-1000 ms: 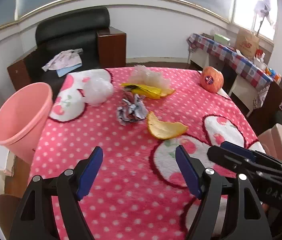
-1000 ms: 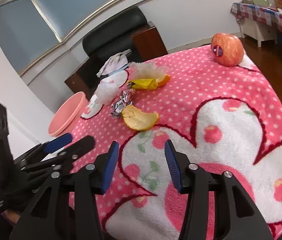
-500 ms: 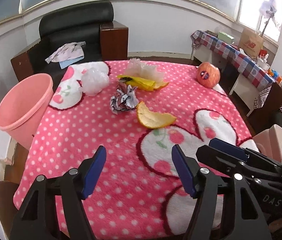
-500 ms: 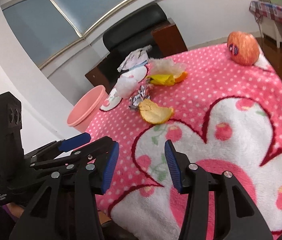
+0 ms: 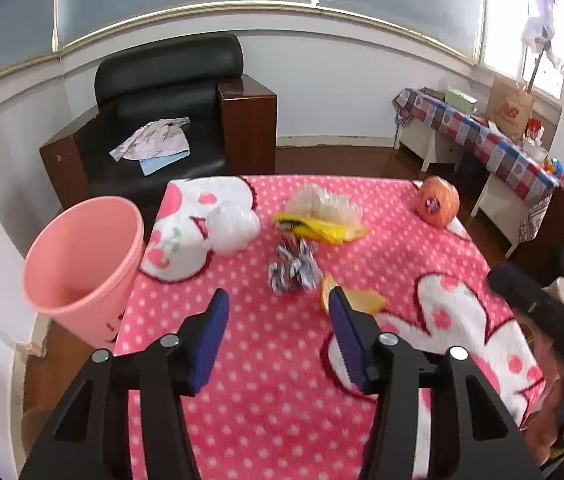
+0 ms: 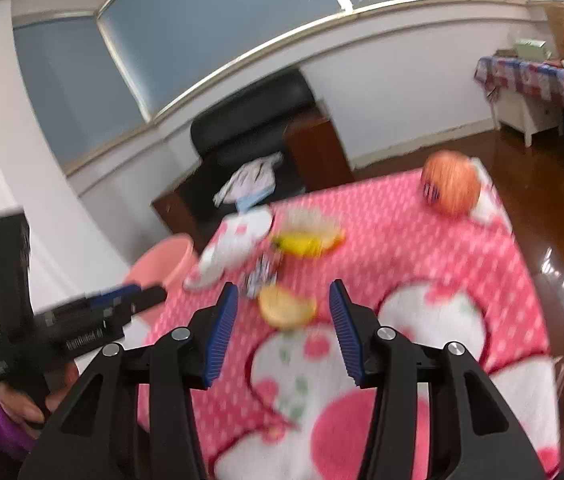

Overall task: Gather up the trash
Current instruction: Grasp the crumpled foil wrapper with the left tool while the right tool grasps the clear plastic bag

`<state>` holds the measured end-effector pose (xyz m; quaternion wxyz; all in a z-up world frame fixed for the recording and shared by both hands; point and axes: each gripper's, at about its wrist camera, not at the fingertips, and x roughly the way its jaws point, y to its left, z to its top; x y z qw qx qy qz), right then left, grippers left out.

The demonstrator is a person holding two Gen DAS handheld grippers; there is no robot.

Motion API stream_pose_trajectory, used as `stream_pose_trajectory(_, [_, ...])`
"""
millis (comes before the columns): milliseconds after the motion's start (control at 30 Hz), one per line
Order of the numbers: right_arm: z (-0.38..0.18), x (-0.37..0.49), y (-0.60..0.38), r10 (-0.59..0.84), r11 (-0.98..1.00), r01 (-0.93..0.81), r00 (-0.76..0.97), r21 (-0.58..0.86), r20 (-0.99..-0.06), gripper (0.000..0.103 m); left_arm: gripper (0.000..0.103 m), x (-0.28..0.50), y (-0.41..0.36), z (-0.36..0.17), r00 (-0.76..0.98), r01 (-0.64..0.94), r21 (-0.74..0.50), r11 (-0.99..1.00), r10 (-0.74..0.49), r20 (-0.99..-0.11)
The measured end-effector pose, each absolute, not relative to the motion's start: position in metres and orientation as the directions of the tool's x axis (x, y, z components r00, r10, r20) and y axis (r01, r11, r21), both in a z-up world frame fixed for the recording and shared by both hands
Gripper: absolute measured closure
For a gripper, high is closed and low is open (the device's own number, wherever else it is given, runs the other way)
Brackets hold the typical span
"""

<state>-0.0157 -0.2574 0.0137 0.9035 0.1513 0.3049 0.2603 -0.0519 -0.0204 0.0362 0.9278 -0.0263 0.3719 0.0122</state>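
Observation:
On the pink polka-dot table cloth (image 5: 282, 380) the trash lies in a loose cluster: an orange peel (image 5: 355, 300), a crumpled foil wrapper (image 5: 291, 268), a yellow wrapper (image 5: 317, 229) under a clear plastic bag (image 5: 319, 200), and a white crumpled wad (image 5: 234, 226). My left gripper (image 5: 278, 312) hovers above the cloth short of the foil wrapper, its jaws closing with nothing between them. In the blurred right wrist view my right gripper (image 6: 283, 300) stands open and empty, high above the orange peel (image 6: 287, 308). A pink bin (image 5: 82, 264) stands at the table's left edge.
An apple (image 5: 437, 201) with a sticker sits at the far right corner of the table. Behind the table is a black armchair (image 5: 170, 92) with cloth on its seat. A side table with a checked cloth (image 5: 481, 136) lines the right wall.
Both grippers have risen and drawn back from the table, so the trash looks smaller and farther away. The left jaws have narrowed. The right jaws keep the same gap.

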Motion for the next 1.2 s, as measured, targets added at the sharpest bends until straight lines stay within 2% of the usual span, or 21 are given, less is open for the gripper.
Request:
stream_pose_trajectory(67, [0.031, -0.001, -0.26, 0.551, 0.823, -0.368, 0.703, 0.433, -0.451, 0.055, 0.058, -0.039, -0.014, 0.036, 0.719, -0.026, -0.057, 0.998, -0.021, -0.694])
stream_pose_trajectory(233, [0.046, 0.025, -0.255, 0.529, 0.837, -0.365, 0.731, 0.407, -0.431, 0.055, 0.06, -0.005, -0.008, 0.017, 0.682, 0.015, -0.071, 0.997, -0.062, -0.728])
stream_pose_trajectory(400, [0.029, 0.054, -0.24, 0.523, 0.845, -0.352, 0.704, 0.403, -0.481, 0.055, 0.06, 0.033, -0.005, -0.013, 0.619, 0.029, -0.124, 0.992, -0.116, -0.776])
stream_pose_trajectory(600, [0.009, 0.097, -0.225, 0.506, 0.859, -0.337, 0.675, 0.385, -0.537, 0.055, 0.056, 0.068, -0.009, -0.049, 0.557, 0.008, -0.119, 0.993, -0.103, -0.824])
stream_pose_trajectory(700, [-0.004, 0.123, -0.211, 0.519, 0.853, -0.348, 0.634, 0.388, -0.574, 0.055, 0.056, 0.073, -0.011, -0.059, 0.538, 0.022, -0.148, 0.989, -0.136, -0.832])
stream_pose_trajectory(800, [-0.017, 0.144, -0.194, 0.538, 0.843, -0.371, 0.587, 0.39, -0.604, 0.054, 0.076, 0.073, -0.013, -0.062, 0.537, 0.044, -0.176, 0.983, -0.172, -0.826])
stream_pose_trajectory(867, [-0.026, 0.154, -0.184, 0.54, 0.842, -0.378, 0.563, 0.386, -0.626, 0.051, 0.08, 0.07, -0.014, -0.061, 0.555, 0.043, -0.183, 0.982, -0.176, -0.813])
stream_pose_trajectory(933, [-0.036, 0.165, -0.174, 0.529, 0.847, -0.381, 0.545, 0.37, -0.65, 0.046, 0.082, 0.066, -0.013, -0.057, 0.574, 0.044, -0.18, 0.983, -0.172, -0.801])
stream_pose_trajectory(1200, [-0.061, 0.184, -0.154, 0.493, 0.862, -0.4, 0.514, 0.313, -0.702, 0.046, 0.083, 0.048, -0.006, -0.039, 0.62, 0.058, -0.16, 0.985, -0.161, -0.767])
